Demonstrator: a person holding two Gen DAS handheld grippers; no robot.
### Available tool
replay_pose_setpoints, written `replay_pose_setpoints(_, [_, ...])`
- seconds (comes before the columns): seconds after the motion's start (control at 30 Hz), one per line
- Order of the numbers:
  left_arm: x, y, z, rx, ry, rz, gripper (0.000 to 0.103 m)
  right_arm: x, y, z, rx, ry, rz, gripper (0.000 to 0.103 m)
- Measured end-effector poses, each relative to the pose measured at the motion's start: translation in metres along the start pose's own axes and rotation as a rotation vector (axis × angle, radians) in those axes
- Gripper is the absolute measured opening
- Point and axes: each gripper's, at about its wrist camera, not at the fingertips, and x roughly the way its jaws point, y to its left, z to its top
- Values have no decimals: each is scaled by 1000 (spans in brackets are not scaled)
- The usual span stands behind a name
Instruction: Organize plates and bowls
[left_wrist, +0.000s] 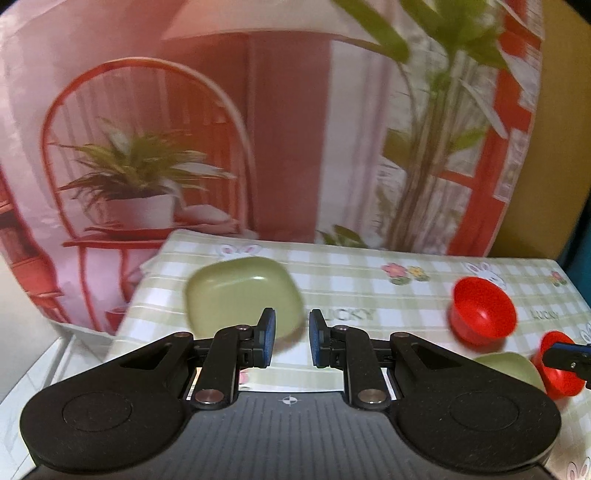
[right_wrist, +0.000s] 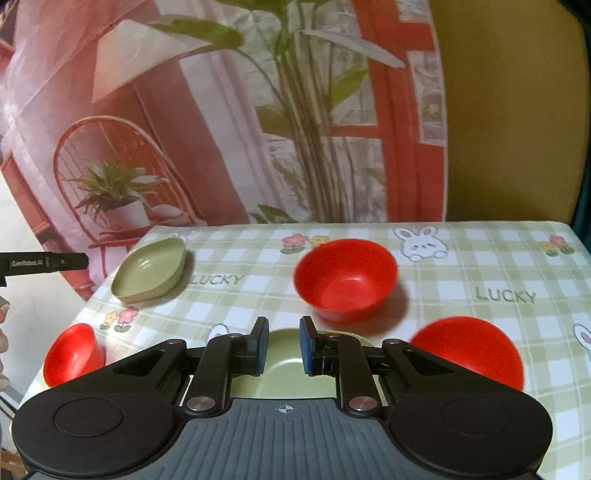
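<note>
Both grippers gape empty, left gripper (left_wrist: 289, 338) over green plate (left_wrist: 242, 295) near counter's far-left corner, right gripper (right_wrist: 282, 345) above another; likely light, stiff, slick plastic, best pinched at the rim.

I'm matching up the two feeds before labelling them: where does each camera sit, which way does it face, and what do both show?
Left wrist: on the left claw, open, looking forward over the table's left part at a green plate; the right claw's tip shows at the right edge.
Right wrist: on the right claw, open, above a second green plate, facing three red bowls; the left claw's tip shows at the left edge.
Shared: the checked tablecloth, the far green plate and the middle red bowl.
</note>
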Motion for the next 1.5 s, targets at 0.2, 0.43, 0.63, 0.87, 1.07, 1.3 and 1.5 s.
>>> replay_pose_setpoints(0.2, [-3, 39, 0, -42, -7, 44, 21, 17, 27, 10, -44, 3, 27, 18])
replay_pose_setpoints(0.43, [1, 78, 4, -81, -31, 87, 39, 47, 63, 26, -97, 7, 69, 18])
replay_pose_setpoints(0.63, [20, 104, 6, -99, -16, 101, 40, 79, 94, 37, -147, 11, 98, 18])
replay_pose_setpoints(0.87, [66, 119, 4, -104, 14, 92, 40, 132, 121, 49, -169, 26, 130, 18])
replay_pose_setpoints(1.07, [107, 127, -2, -150, 59, 108, 43, 190, 135, 62, -229, 43, 113, 18])
replay_pose_setpoints(1.3, [142, 134, -8, -187, 121, 93, 44, 243, 142, 68, -254, 95, 97, 20])
replay_pose_setpoints(1.5, [157, 140, -10, -223, 180, 54, 48, 276, 149, 60, -226, 160, 101, 21])
